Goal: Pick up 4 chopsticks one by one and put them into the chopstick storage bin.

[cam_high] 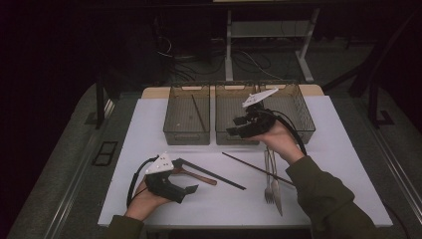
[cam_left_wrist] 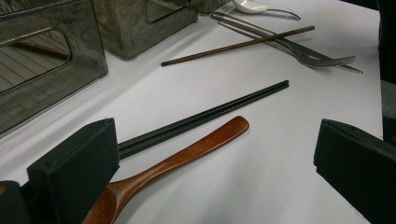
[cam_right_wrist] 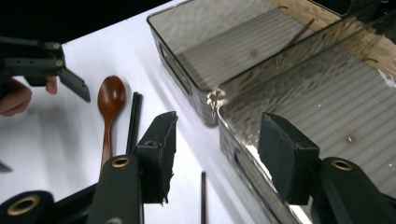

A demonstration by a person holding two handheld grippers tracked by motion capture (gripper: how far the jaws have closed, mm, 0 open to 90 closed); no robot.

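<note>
The wooden spoon [cam_left_wrist: 173, 163] lies on the white table [cam_high: 149, 124] right at the left gripper [cam_high: 171, 185], its bowl tucked under one of the spread jaws and its handle running away between them; nothing is pinched. Just beside it, nearly touching along the handle, lies the pair of black chopsticks [cam_left_wrist: 205, 116]. I'd judge the spoon light and stiff, with a smooth finish that could slip a little under hard pads, so the sensible place to take it is mid-handle, across the narrow width, where the jaws can close squarely and clear of the chopsticks. Near the bowl it widens and curves and might squirt out.

The right gripper [cam_high: 238, 127] hangs over the front rim of the middle bin [cam_high: 234, 137], its jaws partly apart and empty. Farther out, a single brown chopstick [cam_high: 254, 169] lies slantwise on the table, crossing a fork [cam_high: 268, 181] and a knife [cam_high: 276, 191] near the person's right sleeve. The left bin [cam_high: 186, 134] already holds one thin brown stick [cam_high: 200, 113] lying lengthwise. A third bin [cam_high: 303, 119] stands to the right of the middle one.
</note>
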